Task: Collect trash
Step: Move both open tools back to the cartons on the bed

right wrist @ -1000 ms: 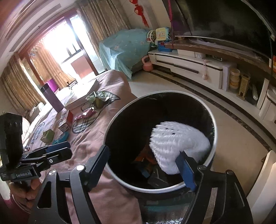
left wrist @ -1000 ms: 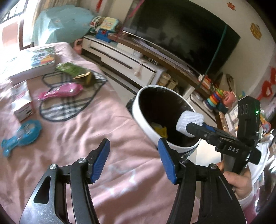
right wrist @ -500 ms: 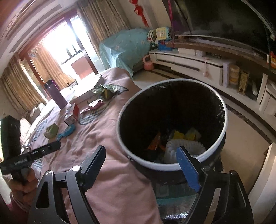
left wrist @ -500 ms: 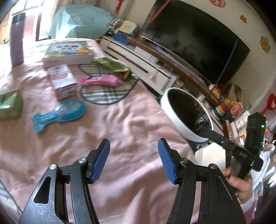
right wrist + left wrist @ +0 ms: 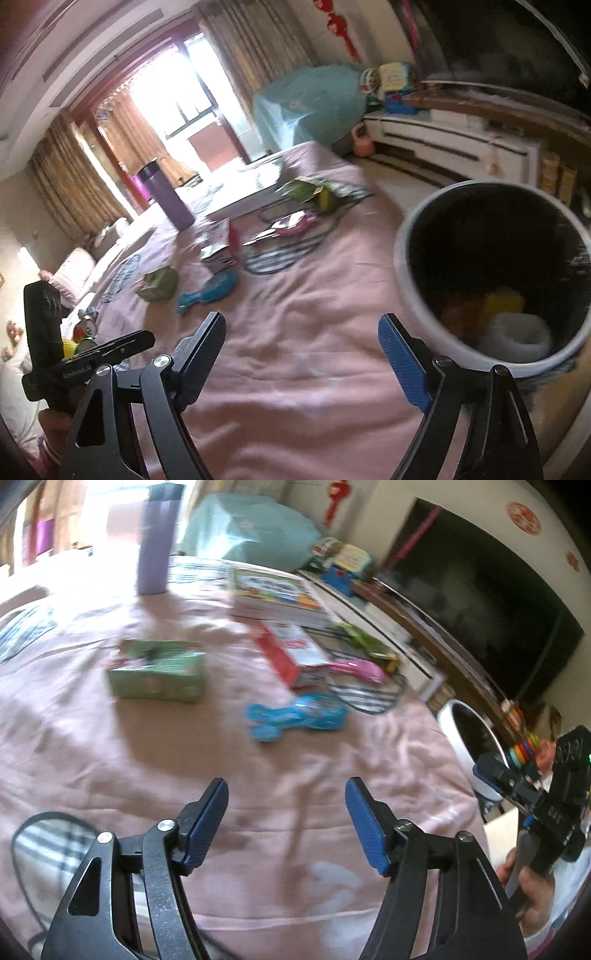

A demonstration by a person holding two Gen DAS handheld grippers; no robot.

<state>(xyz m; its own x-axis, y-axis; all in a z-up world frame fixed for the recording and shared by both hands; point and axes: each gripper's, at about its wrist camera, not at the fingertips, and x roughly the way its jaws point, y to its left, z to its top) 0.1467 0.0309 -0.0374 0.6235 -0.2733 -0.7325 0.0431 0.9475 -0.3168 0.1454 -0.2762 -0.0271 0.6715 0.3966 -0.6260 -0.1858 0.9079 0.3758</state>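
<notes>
Left gripper (image 5: 286, 823) is opening, holding nothing; right gripper (image 5: 301, 350) is gaping, unloaded. Risk: motion blur is hiding which item on the pink cloth (image 5: 110, 768) is trash.

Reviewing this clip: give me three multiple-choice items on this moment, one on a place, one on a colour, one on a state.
1. Where is the trash bin?
A. beside the edge of the pink cloth
B. on the TV stand
C. on the book

2. What colour is the tall bottle?
A. yellow
B. purple
C. black

3. What is between the right gripper jaws?
A. a white foam net
B. a green box
C. nothing

Key: 1 A, the bin stands just off the pink cloth; 2 B, its body is purple in both views; 3 C, only cloth shows between the open fingers.
</notes>
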